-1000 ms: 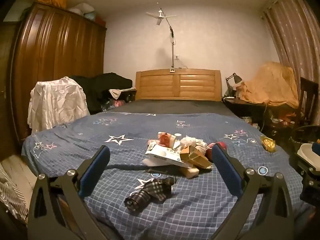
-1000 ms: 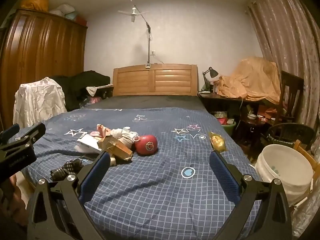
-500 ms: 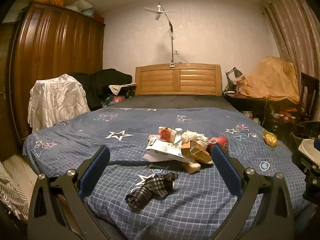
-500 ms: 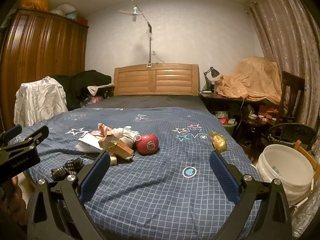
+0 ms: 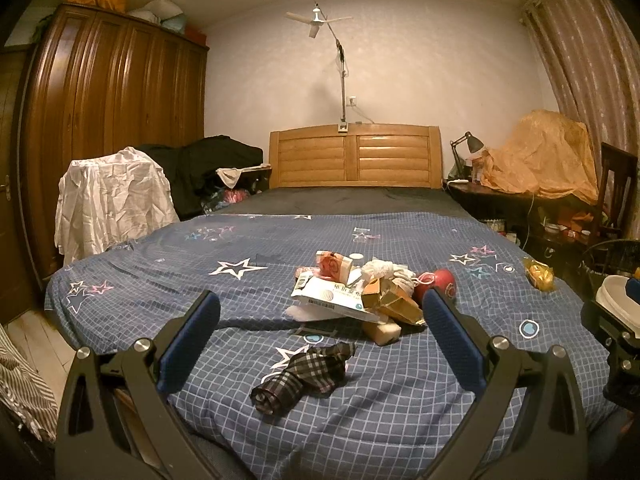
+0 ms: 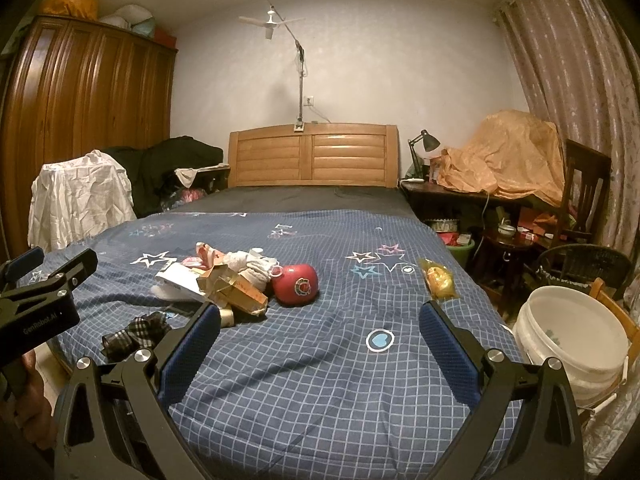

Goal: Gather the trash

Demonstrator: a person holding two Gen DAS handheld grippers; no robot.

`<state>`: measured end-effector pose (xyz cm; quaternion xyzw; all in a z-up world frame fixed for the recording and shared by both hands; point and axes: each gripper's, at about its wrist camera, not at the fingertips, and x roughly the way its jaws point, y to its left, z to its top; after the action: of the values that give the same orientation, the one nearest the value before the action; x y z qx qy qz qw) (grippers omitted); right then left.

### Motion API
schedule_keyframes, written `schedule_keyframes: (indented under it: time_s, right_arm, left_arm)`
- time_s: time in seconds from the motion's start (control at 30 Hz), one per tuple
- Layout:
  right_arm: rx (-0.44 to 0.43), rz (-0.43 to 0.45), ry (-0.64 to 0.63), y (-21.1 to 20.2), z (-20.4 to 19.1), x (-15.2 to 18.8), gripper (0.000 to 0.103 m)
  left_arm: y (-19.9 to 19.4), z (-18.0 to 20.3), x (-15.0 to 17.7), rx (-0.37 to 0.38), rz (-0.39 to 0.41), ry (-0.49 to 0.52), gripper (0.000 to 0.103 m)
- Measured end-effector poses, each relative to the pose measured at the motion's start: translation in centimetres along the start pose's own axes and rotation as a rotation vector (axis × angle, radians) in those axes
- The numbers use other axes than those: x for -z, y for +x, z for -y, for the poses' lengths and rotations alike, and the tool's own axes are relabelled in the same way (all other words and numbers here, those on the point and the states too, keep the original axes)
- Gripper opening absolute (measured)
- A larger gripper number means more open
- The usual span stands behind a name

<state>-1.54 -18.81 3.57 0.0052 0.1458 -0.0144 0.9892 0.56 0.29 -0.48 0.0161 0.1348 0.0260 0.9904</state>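
While the trash pile (image 5: 360, 296) sits just right of centre in the left wrist view, on the blue checked bedspread (image 5: 400, 392), the left gripper (image 5: 320, 320) hangs short of it at the frame's bottom, jaws wide apart and empty. In the right wrist view the pile (image 6: 224, 280) lies centre-left, above and left of the right gripper (image 6: 320, 332), whose jaws are likewise spread on nothing. A red ball (image 6: 295, 284) touches the pile's right edge. A white bucket (image 6: 572, 340) stands at lower right, beside the bed.
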Motion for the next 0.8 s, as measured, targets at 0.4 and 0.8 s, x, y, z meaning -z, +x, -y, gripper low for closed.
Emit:
schedule_keyframes:
  time_s: [0.4,0.8]
  right_arm:
    - [0.001,-0.012,0.002,0.19,0.06,0.38,0.099]
    - [0.002,-0.018,0.002,0.34,0.16,0.46,0.099]
  left_arm:
    - [0.13,0.11,0.20,-0.002,-0.007,0.003,0.098]
    - [0.24,-0.02,0.49,-0.001,-0.013,0.003,0.098]
